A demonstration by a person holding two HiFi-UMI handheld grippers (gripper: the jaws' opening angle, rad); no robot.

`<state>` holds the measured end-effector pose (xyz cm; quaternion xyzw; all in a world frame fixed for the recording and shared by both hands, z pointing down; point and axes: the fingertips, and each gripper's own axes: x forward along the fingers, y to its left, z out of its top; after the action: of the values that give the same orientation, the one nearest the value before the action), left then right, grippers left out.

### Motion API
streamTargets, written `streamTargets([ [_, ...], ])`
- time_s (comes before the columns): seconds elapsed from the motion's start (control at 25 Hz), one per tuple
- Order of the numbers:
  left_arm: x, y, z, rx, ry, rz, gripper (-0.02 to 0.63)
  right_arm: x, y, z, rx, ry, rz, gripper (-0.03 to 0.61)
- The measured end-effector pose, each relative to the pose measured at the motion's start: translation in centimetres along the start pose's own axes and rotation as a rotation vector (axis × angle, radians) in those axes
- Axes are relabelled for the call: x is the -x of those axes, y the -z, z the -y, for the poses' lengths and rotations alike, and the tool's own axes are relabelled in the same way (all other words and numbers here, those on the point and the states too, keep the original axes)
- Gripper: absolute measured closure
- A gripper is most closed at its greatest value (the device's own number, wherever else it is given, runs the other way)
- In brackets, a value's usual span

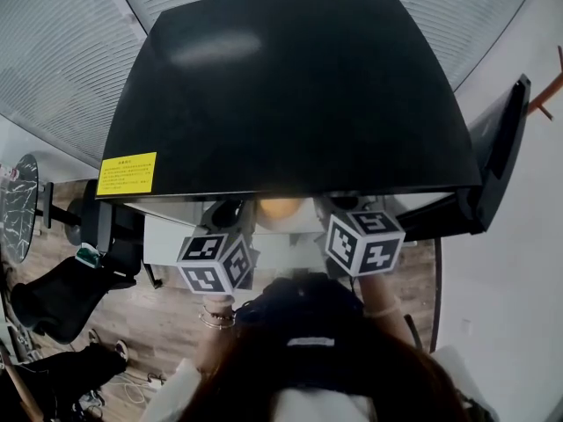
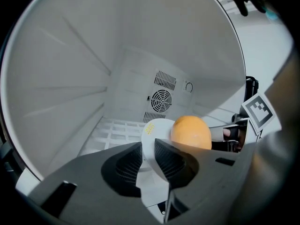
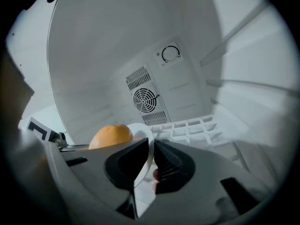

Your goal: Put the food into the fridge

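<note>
We log plate (image 2: 161, 125) with orange (image 2: 191, 131) inside fridge (image 1: 290, 86), low over grid shelf (image 3: 192, 128); contact with shelf not resolvable.
- We read right tongs (image 3: 152, 146) clamped on plate rim; left tongs (image 2: 149, 146) apart, rim between, pads seemingly off it.
- We judge: keep plate level, seat flat on shelf before right release, withdraw straight back.
- Yellow label (image 1: 127, 173) on fridge top: print unreadable. Yellow sticker (image 2: 149, 128) on plate: illegible.

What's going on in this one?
A person works two grippers inside a white fridge interior. The right gripper is shut on the rim of a round white plate carrying an orange fruit; the left gripper has jaws apart around the opposite rim. Whether the plate already rests on the white wire shelf is unclear.
</note>
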<state>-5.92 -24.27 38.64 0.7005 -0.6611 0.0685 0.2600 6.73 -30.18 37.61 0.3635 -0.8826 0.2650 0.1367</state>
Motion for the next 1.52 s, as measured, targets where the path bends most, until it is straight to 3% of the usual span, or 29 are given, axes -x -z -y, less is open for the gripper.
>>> streamTargets([
  [0.72, -1.1, -0.1, -0.6, -0.094, -0.062, -0.009, 0.522, -0.7, 1.0, 0.6, 0.048, 0.088, -0.109, 0.534],
  [1.16, -0.9, -0.2, -0.5, -0.074, -0.034, -0.011, 0.522, -0.6, 0.9, 0.5, 0.058, 0.100, -0.082, 0.532],
  [1.52, -0.8, -0.1, -0.5, -0.127, -0.060, -0.006, 0.522, -0.2, 0.9, 0.8, 0.038, 0.093, -0.053, 0.531],
])
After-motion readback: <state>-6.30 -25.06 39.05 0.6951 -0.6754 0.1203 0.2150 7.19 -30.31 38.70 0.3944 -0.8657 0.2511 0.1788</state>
